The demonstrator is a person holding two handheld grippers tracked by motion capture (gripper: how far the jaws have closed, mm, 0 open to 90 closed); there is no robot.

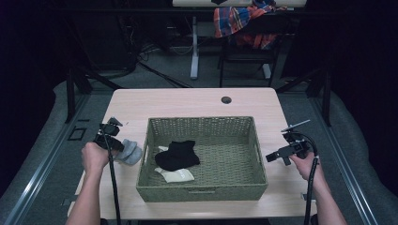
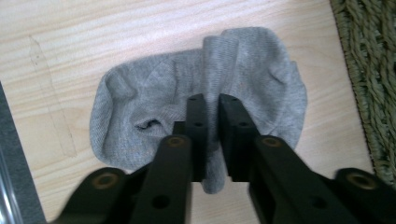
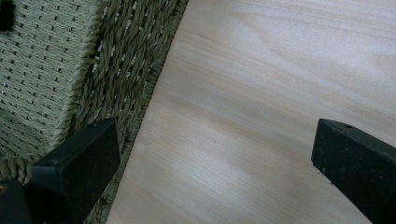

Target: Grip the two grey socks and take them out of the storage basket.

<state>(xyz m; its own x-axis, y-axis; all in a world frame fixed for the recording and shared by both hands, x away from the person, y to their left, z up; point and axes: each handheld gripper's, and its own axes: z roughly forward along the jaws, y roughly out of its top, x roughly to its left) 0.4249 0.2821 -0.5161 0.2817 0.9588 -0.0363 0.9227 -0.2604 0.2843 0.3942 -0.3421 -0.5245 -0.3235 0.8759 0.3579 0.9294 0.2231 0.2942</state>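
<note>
White sock (image 1: pixel 176 175) — half under black garment (image 1: pixel 178 155)

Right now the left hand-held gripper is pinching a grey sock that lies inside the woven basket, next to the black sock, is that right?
Not quite. The left hand-held gripper does pinch a fold of the grey sock, but that sock lies on the table, outside the woven basket, by its left wall. The high view shows this; the black sock is the one in the basket.
</note>
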